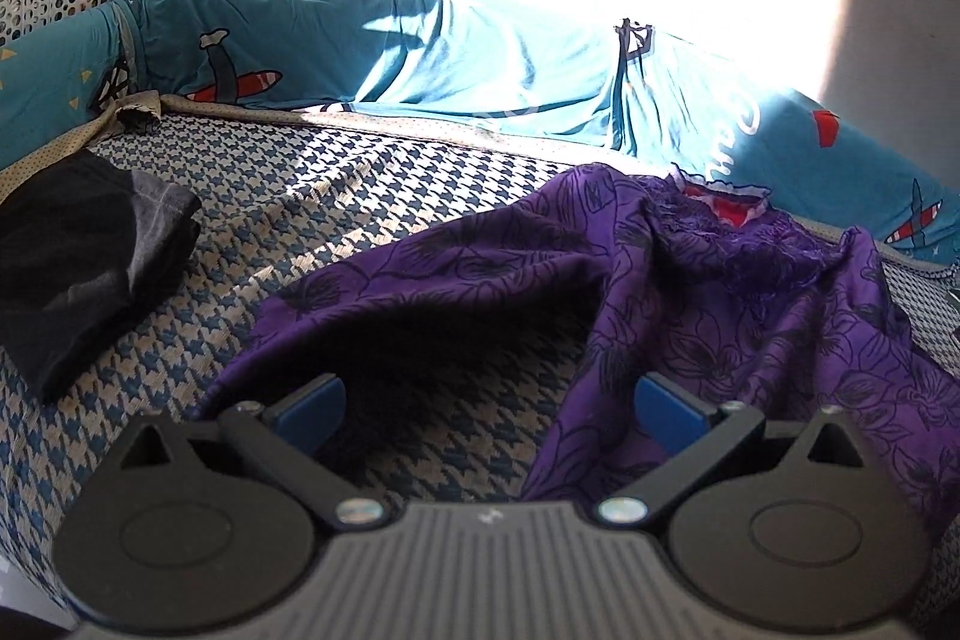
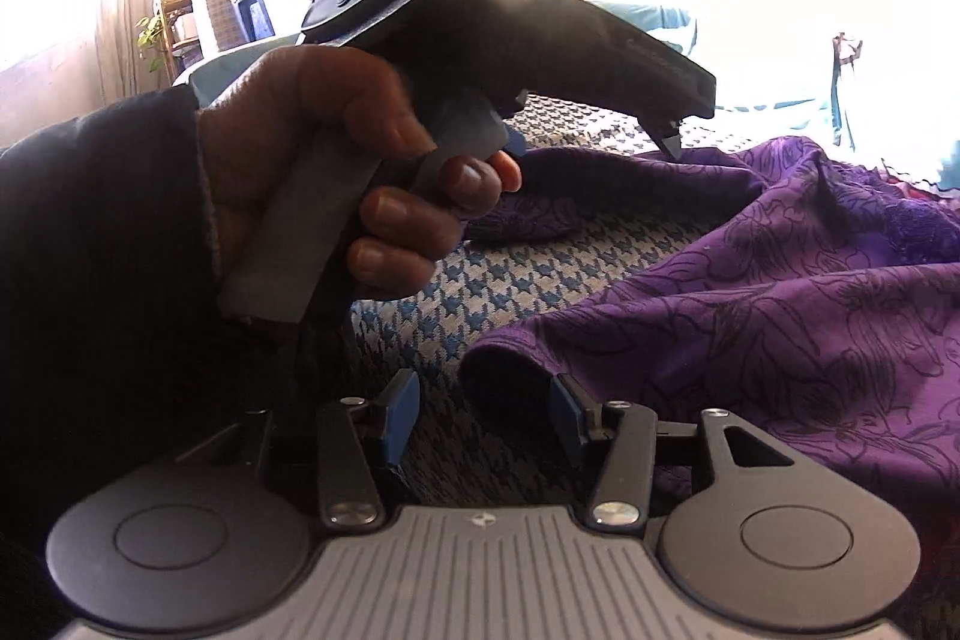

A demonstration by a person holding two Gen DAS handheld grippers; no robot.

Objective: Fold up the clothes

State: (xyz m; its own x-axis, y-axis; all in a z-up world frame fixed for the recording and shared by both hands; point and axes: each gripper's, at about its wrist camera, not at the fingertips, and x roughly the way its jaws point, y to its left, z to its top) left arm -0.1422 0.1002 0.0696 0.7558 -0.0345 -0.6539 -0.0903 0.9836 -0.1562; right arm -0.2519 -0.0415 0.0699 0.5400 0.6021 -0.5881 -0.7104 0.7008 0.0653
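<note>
I hold both hand-held grippers, left and right, with jaws apart and empty over the crumpled purple floral garment on the houndstooth bed, likely about to pinch its near edges.

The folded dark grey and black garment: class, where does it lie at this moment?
In the left wrist view, the folded dark grey and black garment lies at the left on the blue houndstooth bed cover, apart from the purple floral garment on the right.
</note>
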